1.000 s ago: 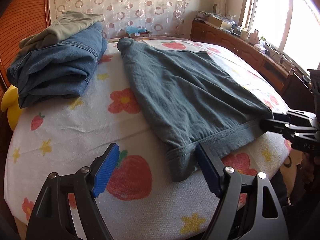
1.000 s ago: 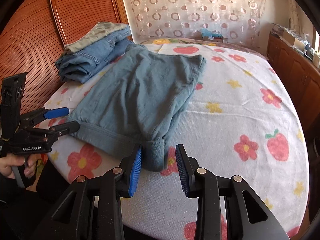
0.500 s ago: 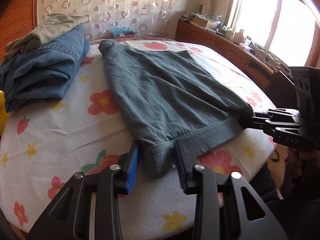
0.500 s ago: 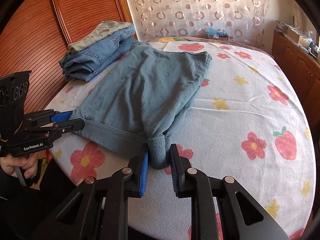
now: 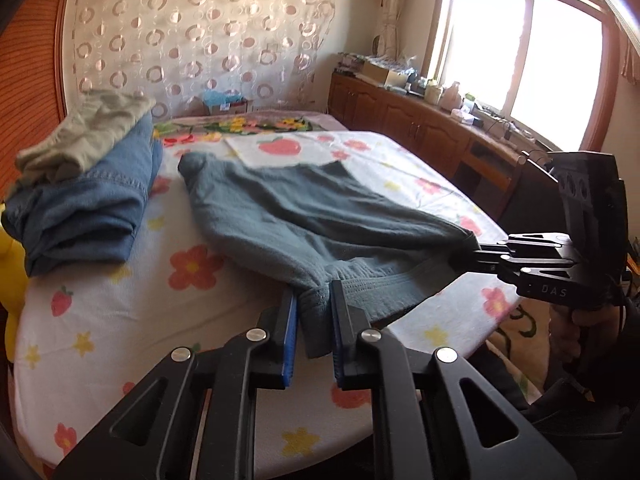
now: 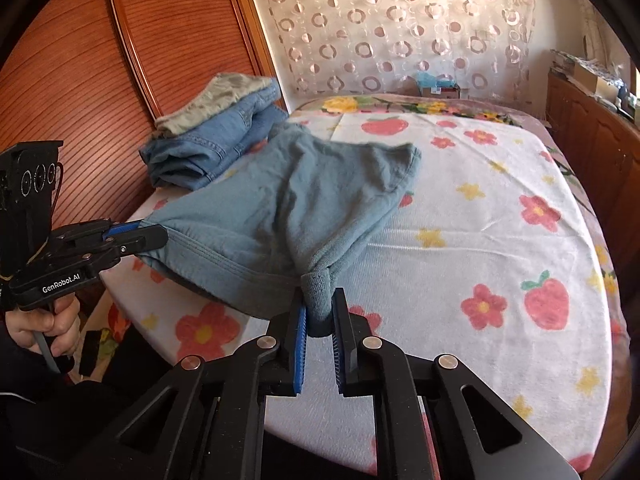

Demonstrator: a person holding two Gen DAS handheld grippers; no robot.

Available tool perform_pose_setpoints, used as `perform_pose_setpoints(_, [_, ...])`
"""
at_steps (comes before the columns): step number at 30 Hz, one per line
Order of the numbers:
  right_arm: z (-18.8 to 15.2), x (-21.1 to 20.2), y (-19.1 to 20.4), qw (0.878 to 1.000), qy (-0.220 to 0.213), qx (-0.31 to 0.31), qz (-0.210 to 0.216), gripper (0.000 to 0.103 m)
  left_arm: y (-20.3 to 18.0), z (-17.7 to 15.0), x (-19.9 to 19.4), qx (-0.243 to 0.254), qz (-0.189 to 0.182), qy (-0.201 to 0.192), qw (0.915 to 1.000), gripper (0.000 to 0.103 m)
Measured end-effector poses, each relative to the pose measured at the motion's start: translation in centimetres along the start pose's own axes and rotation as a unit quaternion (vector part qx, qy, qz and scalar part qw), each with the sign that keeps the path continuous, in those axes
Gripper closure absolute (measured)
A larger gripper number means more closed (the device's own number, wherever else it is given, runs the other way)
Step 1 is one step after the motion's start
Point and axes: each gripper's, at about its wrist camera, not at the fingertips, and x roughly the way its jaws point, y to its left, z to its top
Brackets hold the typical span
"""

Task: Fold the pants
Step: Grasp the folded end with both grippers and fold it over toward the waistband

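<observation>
Pants point(image 5: 304, 216): I count one; my left gripper point(image 5: 314, 312) and right gripper point(image 6: 320, 308), just closing, pinch its waistband, legs toward 12 o'clock.

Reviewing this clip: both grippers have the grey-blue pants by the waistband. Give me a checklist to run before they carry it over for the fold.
1. Left gripper shut on a pants waistband corner: ok.
2. Right gripper shut on the other corner: ok.
3. Waistband raised off the bedsheet: ok.
4. Leg ends resting on the bed: ok.
5. Folded jeans stack clear of the pants: cannot tell; the far corner lies close to it.
6. Fabric smooth: not ok, sagging between the grippers.
</observation>
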Motion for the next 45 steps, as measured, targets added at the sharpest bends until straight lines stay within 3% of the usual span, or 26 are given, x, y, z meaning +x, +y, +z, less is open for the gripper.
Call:
perform_pose_setpoints(18, [-0.6, -5.5, 0.6, 0.999, -0.047, -0.014, 0.008, 0.092, -1.8, 1.4, -4.1, 0.020, -0.008, -0.043, 0.9988, 0.087])
perform_pose_setpoints(34, [4.5, 2.9, -0.9, 1.000, -0.029, -0.001, -0.003, 0.092, 2.3, 5.7, 2.4, -0.004, 0.028, -0.025, 0.9993, 0.087])
perform_pose_setpoints(45, [6.3, 8.5, -2.7, 1.000, 0.007, 0.017, -0.020, 0.088, 4.4, 6.2, 8.1, -0.021, 0.048, 0.028, 0.9982, 0.087])
